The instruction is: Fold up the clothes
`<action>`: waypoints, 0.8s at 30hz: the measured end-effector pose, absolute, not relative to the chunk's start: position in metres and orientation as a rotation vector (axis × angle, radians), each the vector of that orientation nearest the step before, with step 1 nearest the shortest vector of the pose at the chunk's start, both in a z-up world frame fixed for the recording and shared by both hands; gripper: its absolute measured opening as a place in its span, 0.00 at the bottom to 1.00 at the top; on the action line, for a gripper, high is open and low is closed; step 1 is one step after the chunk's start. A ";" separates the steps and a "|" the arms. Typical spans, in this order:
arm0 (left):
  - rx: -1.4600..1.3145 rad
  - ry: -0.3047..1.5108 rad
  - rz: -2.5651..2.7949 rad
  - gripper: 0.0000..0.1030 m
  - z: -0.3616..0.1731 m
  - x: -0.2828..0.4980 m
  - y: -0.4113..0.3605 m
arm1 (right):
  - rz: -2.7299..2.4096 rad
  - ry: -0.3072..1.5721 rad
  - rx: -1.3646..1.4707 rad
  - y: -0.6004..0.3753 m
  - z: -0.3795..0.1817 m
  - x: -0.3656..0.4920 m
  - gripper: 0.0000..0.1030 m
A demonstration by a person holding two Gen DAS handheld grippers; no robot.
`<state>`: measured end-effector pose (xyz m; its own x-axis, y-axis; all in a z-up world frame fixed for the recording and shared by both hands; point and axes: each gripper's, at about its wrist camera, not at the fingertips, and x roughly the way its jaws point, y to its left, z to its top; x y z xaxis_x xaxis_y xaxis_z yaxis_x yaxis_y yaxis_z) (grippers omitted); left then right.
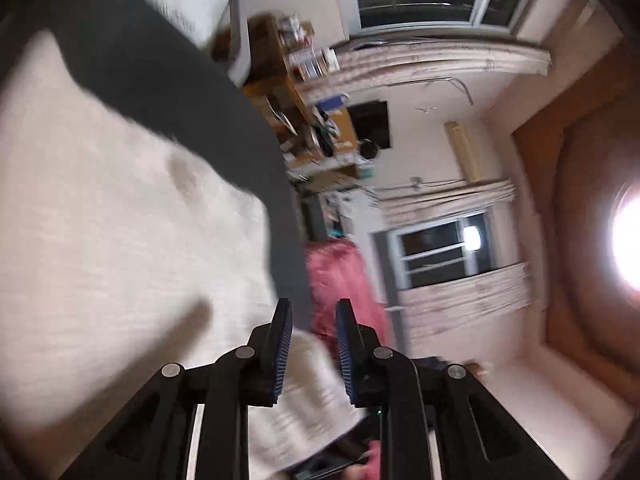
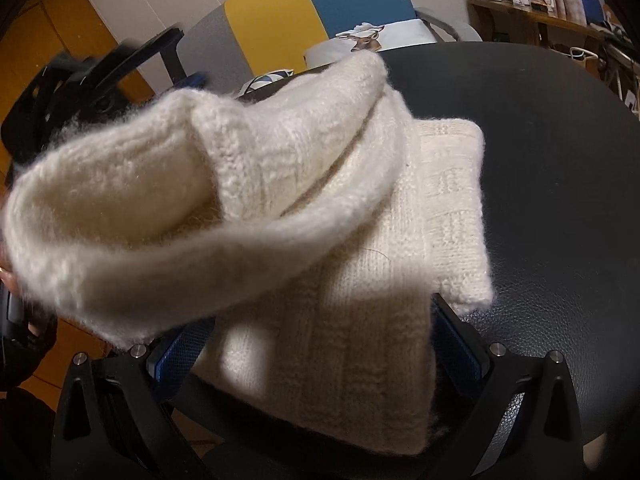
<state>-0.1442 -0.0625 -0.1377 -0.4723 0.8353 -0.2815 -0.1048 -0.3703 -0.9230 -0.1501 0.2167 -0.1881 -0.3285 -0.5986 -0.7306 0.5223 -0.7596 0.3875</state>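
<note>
A cream knitted sweater (image 2: pixel 344 240) lies partly folded on a round black table (image 2: pixel 560 160). My right gripper (image 2: pixel 320 344) stands at the near edge with its blue-padded fingers (image 2: pixel 456 340) either side of a thick fold of the sweater; the knit fills the gap. A lifted flap of the sweater (image 2: pixel 120 220) arcs to the left. In the tilted, blurred left wrist view, the sweater (image 1: pixel 100 220) fills the left side on the table (image 1: pixel 180 92). My left gripper (image 1: pixel 312 328) has a gap between its fingers and cream knit (image 1: pixel 304 400) lies between them lower down.
A chair with yellow, blue and grey panels (image 2: pixel 320 4) stands behind the table, with a deer-print cushion (image 2: pixel 368 38). A wooden shelf with clutter (image 2: pixel 540 4) is at the back right. Windows (image 1: pixel 440 248) and a pink cloth (image 1: pixel 340 280) show in the left wrist view.
</note>
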 end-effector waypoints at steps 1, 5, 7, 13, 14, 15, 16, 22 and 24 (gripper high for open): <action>-1.048 -1.160 1.969 0.20 -0.134 -0.137 -0.070 | -2.115 -0.104 1.206 0.218 -0.187 -0.150 1.00; -1.108 -1.051 2.104 0.20 -0.135 -0.115 -0.092 | -2.114 -0.091 1.205 0.224 -0.186 -0.147 1.00; -1.130 -1.047 2.109 0.20 -0.140 -0.105 -0.101 | -2.104 -0.063 1.208 0.219 -0.187 -0.145 1.00; -1.195 -0.940 2.168 0.20 -0.151 -0.073 -0.122 | -2.031 -0.020 1.193 0.173 -0.186 -0.136 1.00; -1.201 -0.939 2.170 0.20 -0.153 -0.067 -0.128 | -2.014 -0.019 1.184 0.163 -0.186 -0.133 1.00; -1.210 -0.945 2.164 0.20 -0.156 -0.060 -0.135 | -1.996 -0.010 1.175 0.154 -0.186 -0.129 1.00; -1.223 -0.950 2.166 0.20 -0.161 -0.054 -0.143 | -1.977 0.000 1.165 0.145 -0.185 -0.124 1.00; -1.122 -0.919 2.224 0.21 -0.137 -0.046 -0.181 | -1.922 0.069 1.205 0.163 -0.175 -0.112 1.00; -1.100 -0.845 2.284 0.21 -0.127 -0.061 -0.183 | -1.956 0.066 1.195 0.186 -0.160 -0.108 1.00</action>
<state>-0.0608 -0.1827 -0.1266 -0.5715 0.6327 -0.5225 -0.1407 -0.7029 -0.6973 -0.1078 0.1860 -0.1601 -0.2100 -0.6148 -0.7602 0.6649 -0.6599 0.3499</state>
